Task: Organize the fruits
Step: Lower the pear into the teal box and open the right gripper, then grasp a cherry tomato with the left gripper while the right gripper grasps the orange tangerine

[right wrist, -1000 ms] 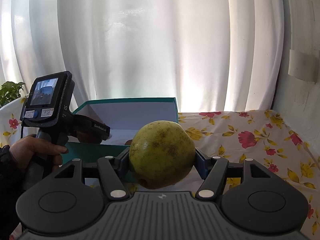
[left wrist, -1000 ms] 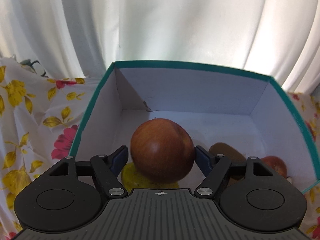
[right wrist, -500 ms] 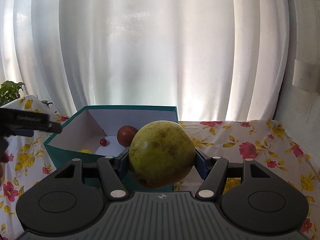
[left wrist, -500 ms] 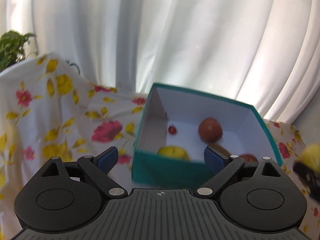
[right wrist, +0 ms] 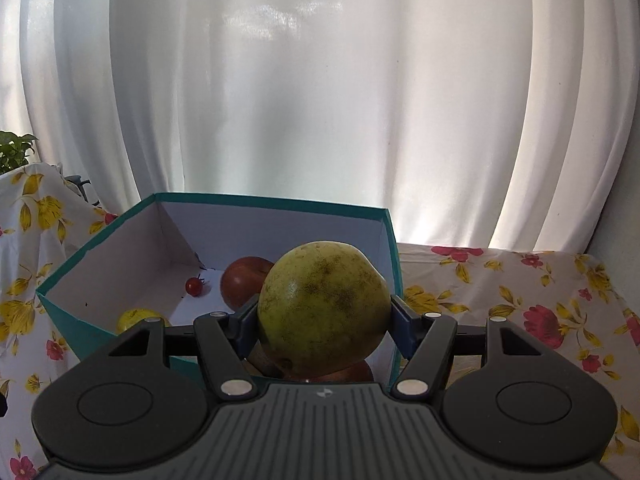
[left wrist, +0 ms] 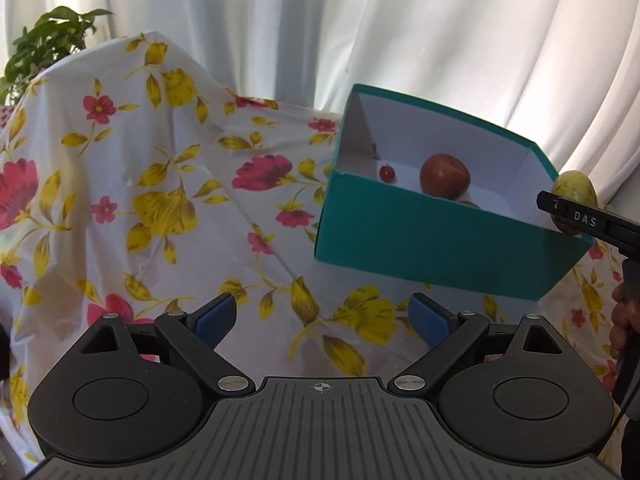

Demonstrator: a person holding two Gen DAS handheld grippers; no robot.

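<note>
The left gripper (left wrist: 322, 314) pointed downward, its jaws spread wide with nothing between them and its blue pads (left wrist: 214, 316) well apart. The right gripper (right wrist: 323, 322) held its jaws partway closed, both pads pressed against the sides of a green-yellow fruit (right wrist: 322, 312) that bulged above and below them. In the left wrist view the right gripper's black body showed at the far right edge, with the person's fingers (left wrist: 625, 320) wrapped around its handle below.
</note>
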